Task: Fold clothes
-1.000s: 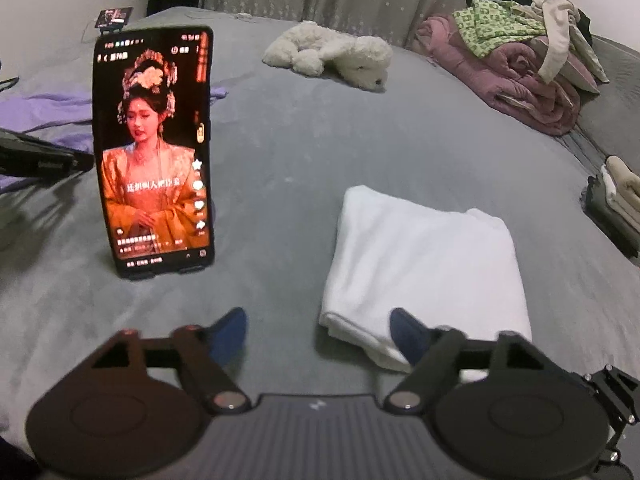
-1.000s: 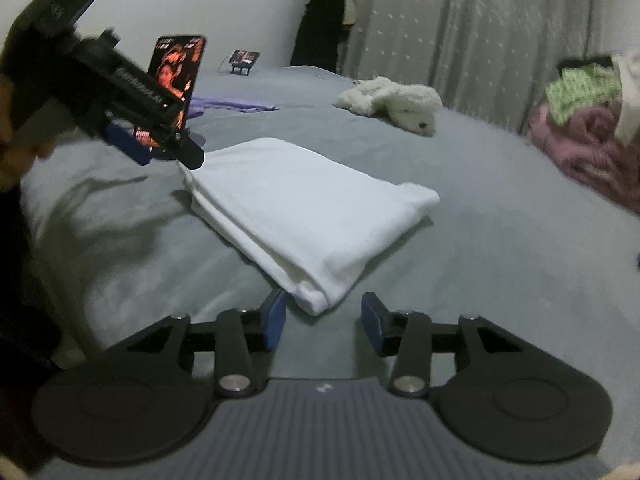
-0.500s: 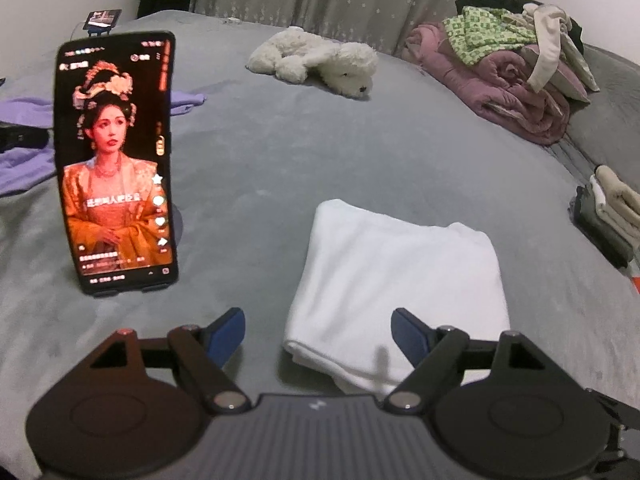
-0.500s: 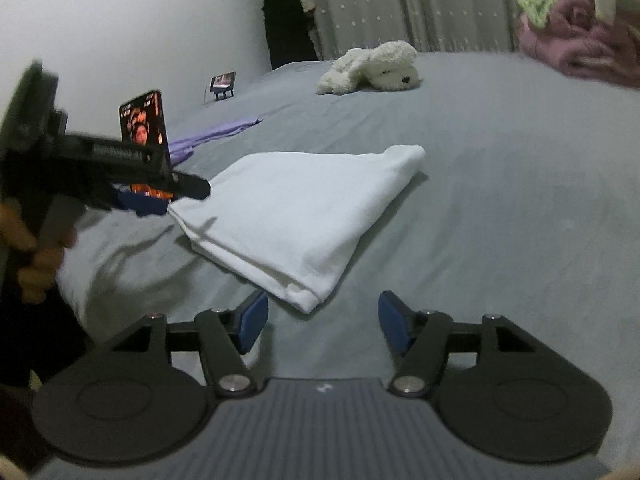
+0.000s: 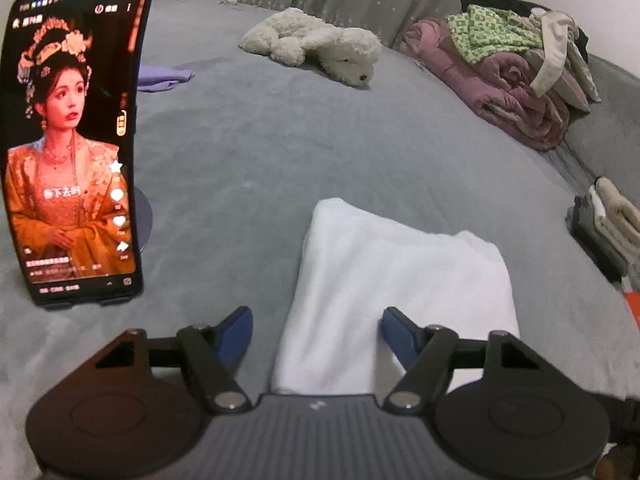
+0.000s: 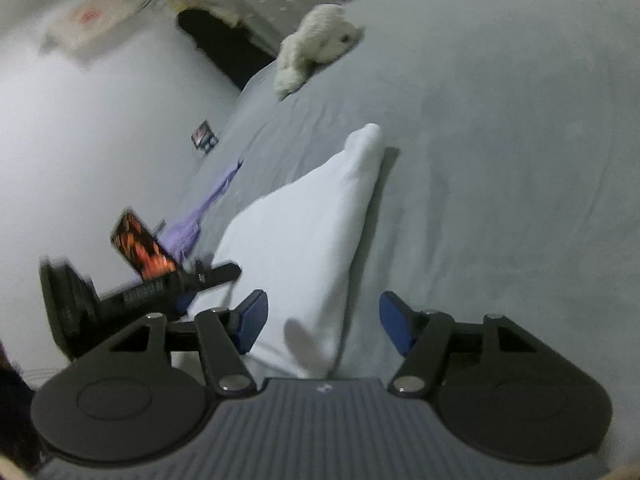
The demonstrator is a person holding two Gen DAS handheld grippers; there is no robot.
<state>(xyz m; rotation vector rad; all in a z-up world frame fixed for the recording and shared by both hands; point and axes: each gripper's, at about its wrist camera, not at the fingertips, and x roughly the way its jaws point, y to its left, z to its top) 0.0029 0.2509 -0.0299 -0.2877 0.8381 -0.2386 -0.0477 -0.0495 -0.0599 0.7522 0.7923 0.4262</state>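
A white garment (image 5: 400, 276), folded into a thick rectangle, lies on the grey bed (image 5: 304, 152). My left gripper (image 5: 316, 330) is open over its near left edge, with the cloth's edge running between the two blue fingertips. In the right wrist view the same folded garment (image 6: 304, 240) runs away from me. My right gripper (image 6: 323, 324) is open, tilted, with the garment's near corner between its fingers. The left gripper (image 6: 192, 280) shows there at the garment's far side. Neither gripper holds the cloth.
A phone on a stand (image 5: 72, 148) plays a video at the left. A white plush dog (image 5: 316, 46) lies further back. A purple garment (image 5: 160, 76) lies behind the phone. A pile of pink bedding and clothes (image 5: 516, 68) sits back right; folded clothes (image 5: 608, 224) at the right edge.
My left gripper has moved right and closer, so the garment's edge now lies between its fingers. My right gripper has rolled, opened wider and come in over the garment's corner.
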